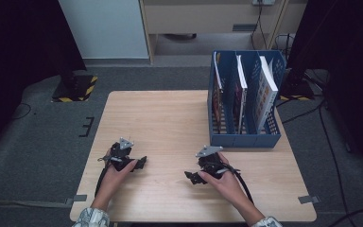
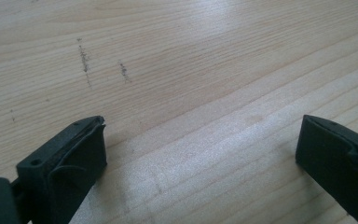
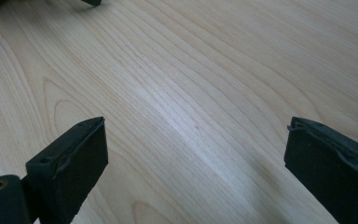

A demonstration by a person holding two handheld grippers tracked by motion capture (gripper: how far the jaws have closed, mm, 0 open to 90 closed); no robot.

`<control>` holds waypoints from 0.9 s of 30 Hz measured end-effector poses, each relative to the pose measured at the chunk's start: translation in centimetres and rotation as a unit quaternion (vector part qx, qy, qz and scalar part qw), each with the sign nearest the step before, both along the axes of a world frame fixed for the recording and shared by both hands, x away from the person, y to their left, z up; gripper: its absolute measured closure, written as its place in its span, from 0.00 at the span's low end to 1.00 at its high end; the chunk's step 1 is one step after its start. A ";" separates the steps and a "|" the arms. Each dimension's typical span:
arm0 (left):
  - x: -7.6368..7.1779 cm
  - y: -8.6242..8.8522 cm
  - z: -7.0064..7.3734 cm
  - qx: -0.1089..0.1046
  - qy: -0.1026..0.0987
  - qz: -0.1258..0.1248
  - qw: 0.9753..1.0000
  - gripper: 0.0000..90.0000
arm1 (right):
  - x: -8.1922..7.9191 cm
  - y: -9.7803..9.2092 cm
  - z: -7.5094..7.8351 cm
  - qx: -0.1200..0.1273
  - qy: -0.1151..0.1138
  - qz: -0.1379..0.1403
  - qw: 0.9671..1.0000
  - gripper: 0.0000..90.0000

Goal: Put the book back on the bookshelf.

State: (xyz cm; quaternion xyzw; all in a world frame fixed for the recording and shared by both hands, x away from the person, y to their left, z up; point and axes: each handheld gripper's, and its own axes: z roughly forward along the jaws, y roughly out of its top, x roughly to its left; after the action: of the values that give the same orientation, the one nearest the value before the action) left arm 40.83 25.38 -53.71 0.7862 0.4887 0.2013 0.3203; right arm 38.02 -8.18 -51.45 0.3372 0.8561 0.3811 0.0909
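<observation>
A pale wooden table (image 1: pixel 170 118) with fine light-brown grain lines and a few short dark scuff marks. Two black grippers, the left gripper (image 1: pixel 142 162) and the right gripper (image 1: pixel 189 177), each topped with a grey plate. A blue file rack (image 1: pixel 246 139) with perforated walls holds books (image 1: pixel 264 90) with white edges and red and orange covers. The person's sleeves (image 1: pixel 92 218) are pale with a darker print. The floor (image 1: pixel 38 142) is dark grey, with a yellow-and-black striped base (image 1: pixel 78 89).

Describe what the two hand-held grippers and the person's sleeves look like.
Both are black. The left hand-held gripper and the right hand-held gripper each carry a grey three-cornered plate on top and trail a black cable back along the forearm. In the gripper views, each has two blocky black jaws with flat, matte pads, slightly worn at the edges. The sleeves are light with a dark pattern.
</observation>
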 end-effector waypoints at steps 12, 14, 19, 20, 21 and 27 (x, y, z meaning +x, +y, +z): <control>0.0 0.0 0.0 0.000 0.000 0.000 1.000 0.01 | 2.6 3.9 -1.0 0.008 0.013 -0.005 1.000 0.09; 0.0 0.0 0.0 0.000 0.000 0.000 1.000 0.01 | 3.1 4.3 -1.3 0.007 0.012 -0.008 1.000 0.09; 0.0 0.0 0.0 -0.001 0.000 -0.001 1.000 0.01 | 4.0 4.8 -1.9 0.000 0.009 -0.024 1.000 0.10; 0.0 0.0 0.0 -0.001 0.000 -0.001 1.000 0.01 | 4.2 4.8 -1.9 0.003 0.008 -0.028 1.000 0.10; 0.0 0.0 0.0 -0.001 0.001 -0.001 1.000 0.01 | 4.2 4.9 -2.0 0.006 0.006 -0.033 0.999 0.10; 0.0 0.0 0.0 -0.001 0.001 -0.001 1.000 0.01 | 4.3 5.4 -2.3 0.002 -0.010 -0.041 0.999 0.09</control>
State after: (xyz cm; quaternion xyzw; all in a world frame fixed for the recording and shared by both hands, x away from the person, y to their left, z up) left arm 40.85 25.38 -53.72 0.7865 0.4883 0.2003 0.3208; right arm 42.35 -2.80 -53.70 0.3688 0.8398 0.3816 0.1143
